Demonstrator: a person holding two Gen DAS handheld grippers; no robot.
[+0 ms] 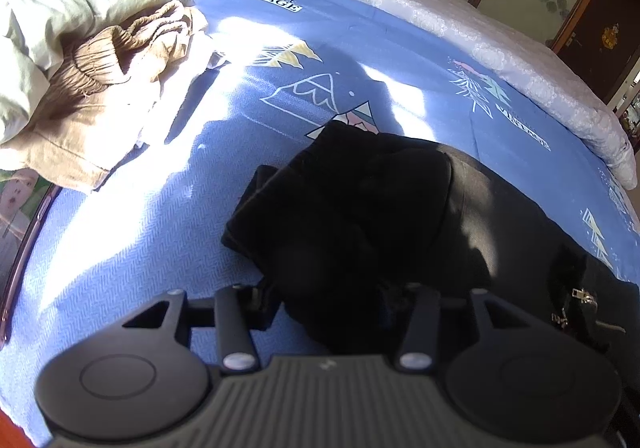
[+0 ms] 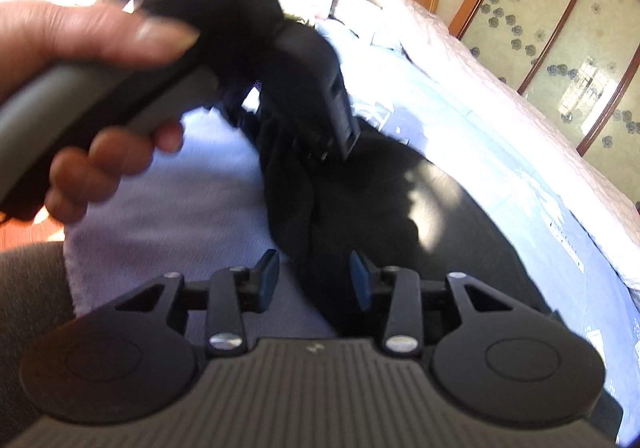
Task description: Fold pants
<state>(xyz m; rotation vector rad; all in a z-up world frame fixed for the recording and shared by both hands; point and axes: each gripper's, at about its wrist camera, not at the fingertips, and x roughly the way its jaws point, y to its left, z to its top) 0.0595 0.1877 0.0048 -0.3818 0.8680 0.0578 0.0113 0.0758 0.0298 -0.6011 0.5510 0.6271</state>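
I have both units angled down over the bed (image 1: 120,248). Left hand-held gripper (image 1: 326,304): jaws partly apart, black pants (image 1: 352,208) bunched between them, but the cloth hides the pads, so I can't tell if they're pressing. The right wrist view shows the person's left hand (image 2: 80,60) wrapped round that unit's grey handle, thumb on top, fingers curled under, its tip down on the pants.

Right hand-held gripper (image 2: 314,280): blue pads apart, a fold of the pants running up between them – no pad visibly pinching.

The pants lie crumpled on the blue printed sheet (image 1: 280,68), near the bed's front edge, zipper (image 1: 584,296) showing at the right in the left wrist view.

No containers here. A tan garment (image 1: 100,88) and pale bedding (image 1: 60,8) are heaped at far left, well apart from the pants – a white quilt (image 1: 480,32) runs along the far side.
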